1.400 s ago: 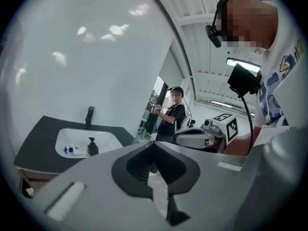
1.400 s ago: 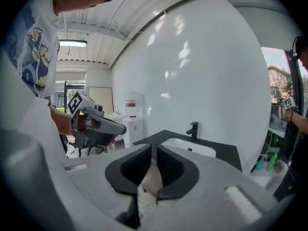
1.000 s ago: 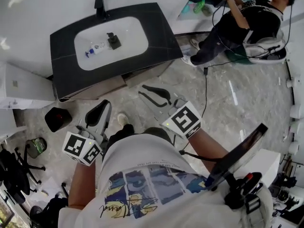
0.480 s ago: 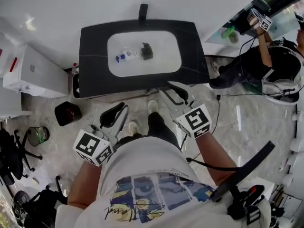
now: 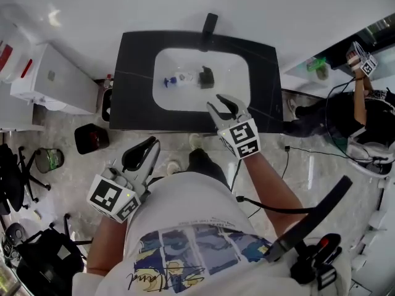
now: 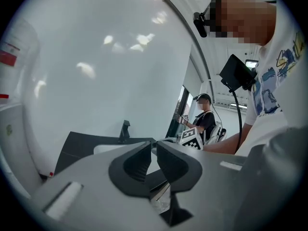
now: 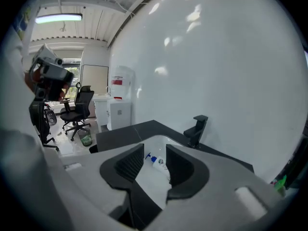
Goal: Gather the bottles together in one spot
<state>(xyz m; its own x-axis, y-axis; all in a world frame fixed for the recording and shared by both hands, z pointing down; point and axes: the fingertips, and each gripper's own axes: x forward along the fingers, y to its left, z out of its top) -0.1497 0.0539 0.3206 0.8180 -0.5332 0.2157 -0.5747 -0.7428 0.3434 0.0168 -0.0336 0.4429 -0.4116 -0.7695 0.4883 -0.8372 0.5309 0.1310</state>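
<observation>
A clear bottle with a blue cap (image 5: 176,79) lies on its side in the white basin (image 5: 231,73) of a black counter. Just right of it stands a small dark bottle (image 5: 206,77). My right gripper (image 5: 222,102) hovers over the basin's front rim, short of both bottles. Its jaws are opening, with nothing between them. In the right gripper view the clear bottle (image 7: 155,160) shows in the gap of the right gripper (image 7: 155,150), farther off in the basin. My left gripper (image 5: 141,155) hangs low over the floor in front of the counter. The left gripper (image 6: 154,148) is shut and empty.
A black faucet (image 5: 210,23) stands behind the basin. A white cabinet (image 5: 55,82), a black bin (image 5: 91,138) and a small bucket (image 5: 46,160) sit left of the counter. Another person (image 5: 364,103) with grippers sits at the far right, with cables on the floor.
The person has stepped up to the counter. My right gripper has moved forward from over the floor to the basin's front rim, and its jaws have spread. My left gripper stays low.
</observation>
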